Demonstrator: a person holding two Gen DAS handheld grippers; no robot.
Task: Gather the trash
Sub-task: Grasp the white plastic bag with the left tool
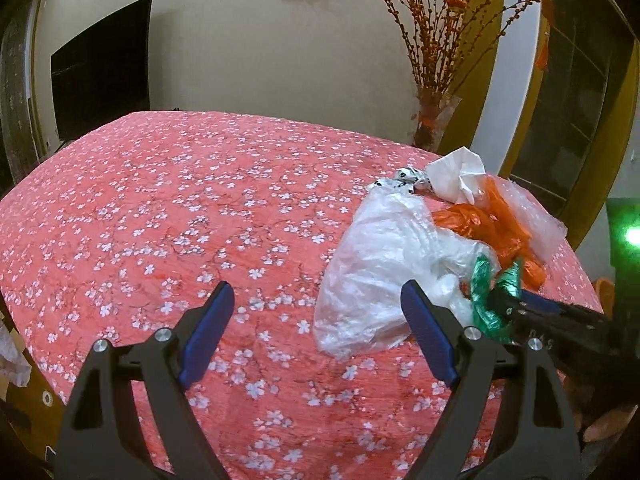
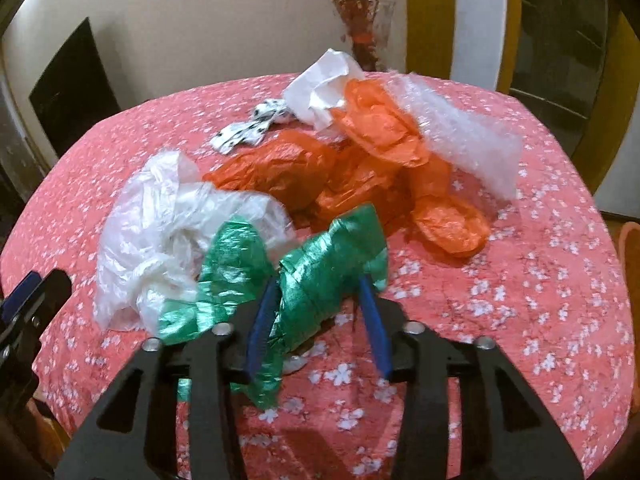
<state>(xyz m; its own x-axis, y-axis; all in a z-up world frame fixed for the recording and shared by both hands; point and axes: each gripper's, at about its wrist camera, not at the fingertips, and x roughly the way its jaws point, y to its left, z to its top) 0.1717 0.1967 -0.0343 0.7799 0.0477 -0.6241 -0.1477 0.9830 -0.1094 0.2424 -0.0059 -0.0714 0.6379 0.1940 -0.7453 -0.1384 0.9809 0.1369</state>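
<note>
on the pink flowered tablecloth (image 2: 540, 300) lies a heap of soft trash, and everything is placed here by the green plastic bag (image 2: 320, 280) at its near edge. left of the green bag sits a crumpled clear plastic bag (image 2: 160, 232), touching it. further left, well apart from the pile, the left gripper (image 1: 318, 320) hovers over bare cloth with its jaws spread wide and nothing between them. the right gripper (image 2: 318, 312) is at the green bag itself: its jaws are narrowed about the twisted middle of the bag, the left pad against the plastic, the right pad just beside it, so the grip looks only partly closed. behind the green bag lies an orange plastic bag (image 2: 380, 160); behind that and to the left a black-spotted scrap (image 2: 248, 128). behind the orange bag is a white crumpled paper (image 2: 324, 88), and to the right of it a sheet of bubble wrap (image 2: 464, 132).

the green bag should be very light, limp and slippery; the bunched, twisted waist is the best hold, since loose ends would slide out.

no bin or collecting container shows in either view. the only vessel is a clear vase (image 1: 434, 120) behind the table, holding dried branches.
</note>
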